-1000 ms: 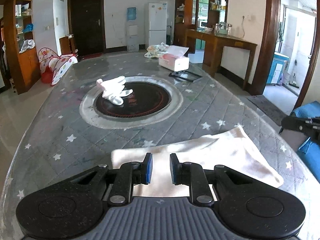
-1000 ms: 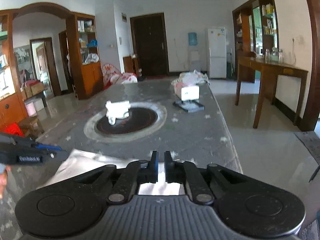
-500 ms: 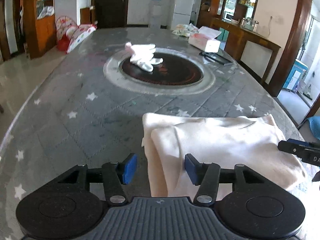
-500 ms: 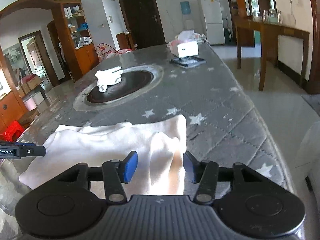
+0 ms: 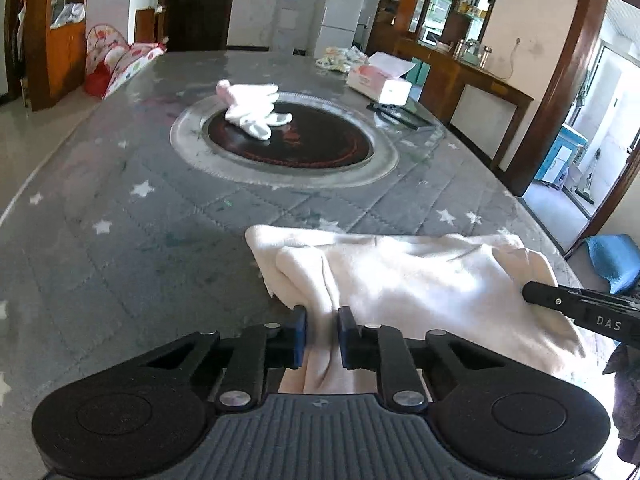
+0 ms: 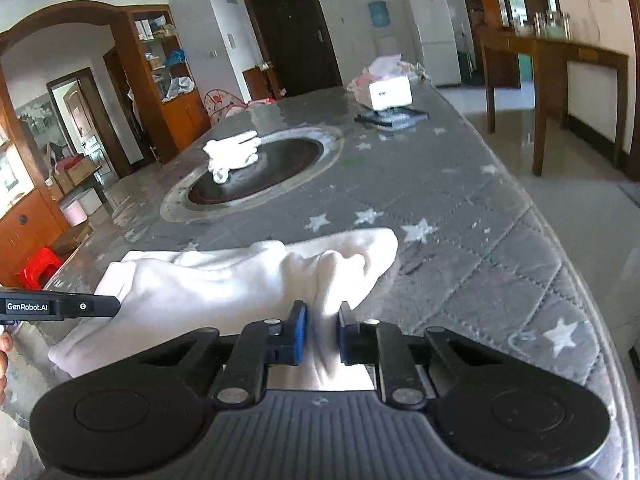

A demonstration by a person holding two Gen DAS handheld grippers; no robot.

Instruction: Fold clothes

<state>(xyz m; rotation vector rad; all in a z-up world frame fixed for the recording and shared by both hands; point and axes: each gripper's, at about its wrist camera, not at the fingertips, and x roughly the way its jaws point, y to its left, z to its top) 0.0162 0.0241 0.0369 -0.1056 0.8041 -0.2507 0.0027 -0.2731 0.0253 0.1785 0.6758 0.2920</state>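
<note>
A cream-white garment (image 5: 420,276) lies folded near the front edge of the grey star-patterned table (image 5: 140,240). My left gripper (image 5: 322,334) is shut on the garment's left near edge, cloth bunched between its blue pads. My right gripper (image 6: 322,334) is shut on the right near edge of the same garment (image 6: 224,284). Each gripper's black tip shows in the other view: the right gripper (image 5: 580,312) at the cloth's right side, the left gripper (image 6: 60,306) at its left side.
A small white bundle of cloth (image 5: 254,110) rests on the round dark inset (image 5: 292,140) mid-table. A tissue box (image 5: 380,80) and a flat black object (image 5: 402,114) sit at the far right. A blue seat (image 5: 612,256) is beyond the table's right edge.
Both grippers stood open over the garment half a second ago; now both have closed on its near edge. The cloth has bunched up between the pads.
</note>
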